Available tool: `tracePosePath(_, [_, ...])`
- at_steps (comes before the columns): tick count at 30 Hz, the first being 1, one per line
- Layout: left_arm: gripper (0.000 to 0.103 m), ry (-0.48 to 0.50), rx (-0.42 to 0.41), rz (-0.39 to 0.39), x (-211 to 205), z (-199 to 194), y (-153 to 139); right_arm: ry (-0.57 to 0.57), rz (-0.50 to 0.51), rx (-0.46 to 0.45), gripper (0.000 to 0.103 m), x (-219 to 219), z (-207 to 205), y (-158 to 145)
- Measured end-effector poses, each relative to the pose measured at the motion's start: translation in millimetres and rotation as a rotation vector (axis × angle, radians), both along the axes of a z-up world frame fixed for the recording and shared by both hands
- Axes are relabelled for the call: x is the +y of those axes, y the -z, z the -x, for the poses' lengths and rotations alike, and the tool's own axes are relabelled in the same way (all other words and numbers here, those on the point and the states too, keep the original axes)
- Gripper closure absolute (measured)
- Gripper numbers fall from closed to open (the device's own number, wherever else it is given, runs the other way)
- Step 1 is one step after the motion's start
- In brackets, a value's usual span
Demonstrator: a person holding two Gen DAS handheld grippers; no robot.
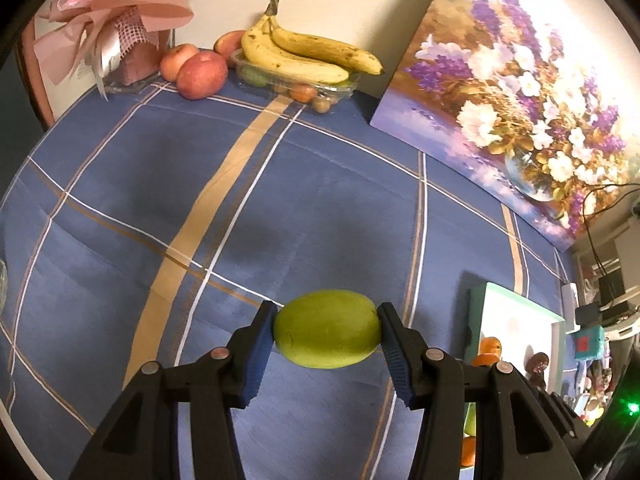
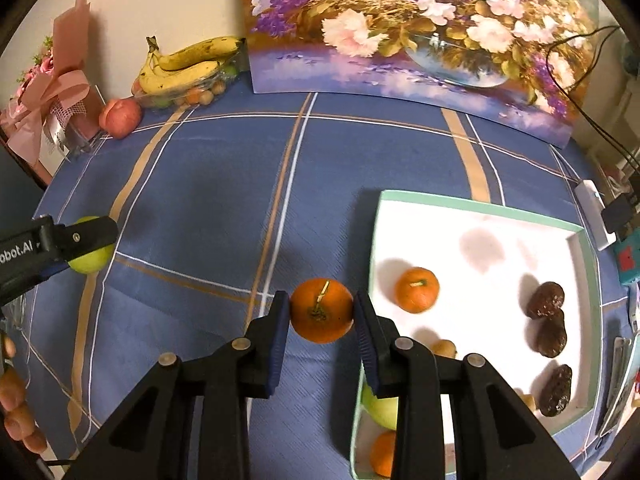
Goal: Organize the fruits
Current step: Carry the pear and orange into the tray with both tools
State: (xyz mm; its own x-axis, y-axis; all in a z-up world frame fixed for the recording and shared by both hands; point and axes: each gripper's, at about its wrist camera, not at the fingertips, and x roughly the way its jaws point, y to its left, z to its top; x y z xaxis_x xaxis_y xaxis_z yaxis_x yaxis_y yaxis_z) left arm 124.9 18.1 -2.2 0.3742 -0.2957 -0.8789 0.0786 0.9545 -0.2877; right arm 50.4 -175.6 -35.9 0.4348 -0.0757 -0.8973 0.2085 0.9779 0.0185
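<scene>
My left gripper (image 1: 327,330) is shut on a green fruit (image 1: 327,334), held above the blue checked cloth; the same green fruit (image 2: 90,258) and left gripper (image 2: 86,240) show at the left edge of the right wrist view. My right gripper (image 2: 322,312) is shut on an orange (image 2: 322,310), its stem facing up, just left of the white box (image 2: 480,216). Inside the box lie another orange (image 2: 417,290), several dark brown fruits (image 2: 546,300), a green fruit (image 2: 380,408) and small tan ones.
At the back stand bananas (image 1: 304,54) on a clear tray of small fruits (image 1: 298,88), red apples (image 1: 202,74) and a pink bouquet (image 1: 116,28). A flower painting (image 2: 420,28) leans on the wall. Cables and a power strip (image 2: 594,208) lie right of the box.
</scene>
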Motion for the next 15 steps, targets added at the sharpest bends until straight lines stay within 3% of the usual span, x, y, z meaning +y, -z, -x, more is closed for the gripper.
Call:
tracePosePath(7, [0.049, 0.055, -0.007, -0.004, -25.6, 11.7, -5.8, 0.038, -0.046, -0.015, 0.069, -23.0, 10.7, -8.5])
tracePosePath(15, [0.049, 0.224, 0.002, 0.006, -94.5, 38.5, -4.0, 0.185, -0.095, -0.027, 0.069, -87.7, 34.9, -19.4])
